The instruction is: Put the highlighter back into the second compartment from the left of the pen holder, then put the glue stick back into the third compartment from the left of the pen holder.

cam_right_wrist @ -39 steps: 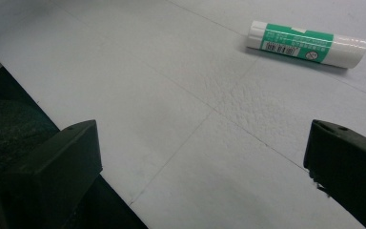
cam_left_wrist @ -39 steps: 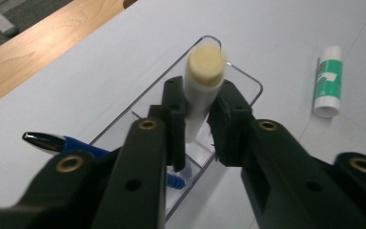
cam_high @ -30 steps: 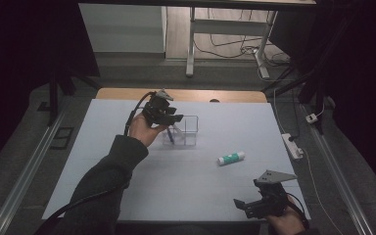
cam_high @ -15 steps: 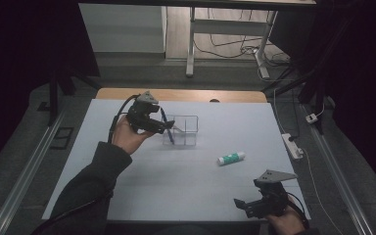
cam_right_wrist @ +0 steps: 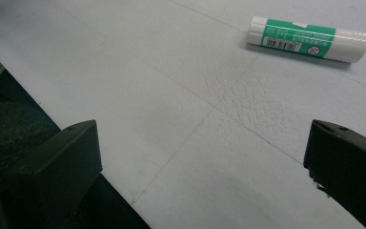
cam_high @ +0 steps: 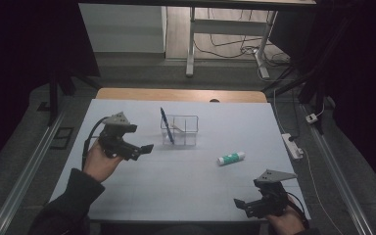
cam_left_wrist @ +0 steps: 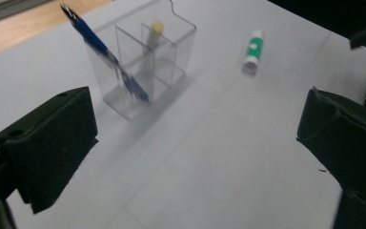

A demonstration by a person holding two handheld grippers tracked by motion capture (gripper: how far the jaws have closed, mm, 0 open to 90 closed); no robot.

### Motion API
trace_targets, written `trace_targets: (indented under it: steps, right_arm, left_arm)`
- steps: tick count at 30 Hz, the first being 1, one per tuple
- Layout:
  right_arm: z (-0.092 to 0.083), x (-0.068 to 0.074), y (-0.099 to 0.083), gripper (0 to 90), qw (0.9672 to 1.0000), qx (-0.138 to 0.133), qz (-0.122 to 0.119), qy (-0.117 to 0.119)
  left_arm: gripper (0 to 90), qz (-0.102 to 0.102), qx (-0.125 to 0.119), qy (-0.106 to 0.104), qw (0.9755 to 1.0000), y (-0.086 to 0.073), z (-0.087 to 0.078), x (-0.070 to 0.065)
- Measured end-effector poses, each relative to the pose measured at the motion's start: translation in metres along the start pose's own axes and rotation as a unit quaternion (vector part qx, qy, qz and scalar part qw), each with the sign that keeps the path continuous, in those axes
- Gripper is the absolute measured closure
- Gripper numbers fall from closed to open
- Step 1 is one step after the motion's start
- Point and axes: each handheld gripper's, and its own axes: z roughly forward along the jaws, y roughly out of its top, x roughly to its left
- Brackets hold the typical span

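Nearest me, my right gripper sits at the front right edge of the pale surface, its fingers spread wide with nothing between them. Farther in, a green-and-white glue stick lies on its side, well apart from both grippers. On the left, I hold my left gripper above the surface, fingers spread and empty. Beyond it stands a clear divided organizer; a blue pen leans in its left compartment, and a pale stick stands in another.
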Motion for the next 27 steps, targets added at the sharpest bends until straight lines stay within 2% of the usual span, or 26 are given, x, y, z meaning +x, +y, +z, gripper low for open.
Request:
trace_targets:
  steps: [2,10,13,19,24,27]
  right_arm:
    - [0.000,0.001,0.000,0.0,1.0000,0.002,0.002,0.000]
    - [0.001,0.001,0.000,0.0,1.0000,0.003,0.002,-0.007]
    - [0.001,0.001,0.000,0.0,1.0000,0.003,0.001,-0.008]
    - [0.001,0.001,0.001,0.0,0.9999,0.005,0.001,-0.011]
    - [0.000,0.002,0.001,0.0,0.9999,-0.002,0.000,-0.015]
    - [0.001,0.003,0.002,0.0,0.9999,-0.005,-0.001,-0.017]
  left_arm:
    - [0.0,0.000,0.002,0.003,1.0000,-0.012,-0.008,-0.005]
    - [0.0,-0.020,-0.004,0.014,0.9997,-0.063,-0.038,-0.025]
    - [0.0,-0.030,0.004,0.024,0.9993,-0.084,-0.047,-0.032]
    - [0.0,-0.053,0.017,0.037,0.9977,-0.116,-0.061,-0.037]
    - [0.0,-0.071,0.023,0.042,0.9963,-0.132,-0.066,-0.039]
    - [0.0,-0.072,0.027,0.045,0.9960,-0.134,-0.066,-0.039]
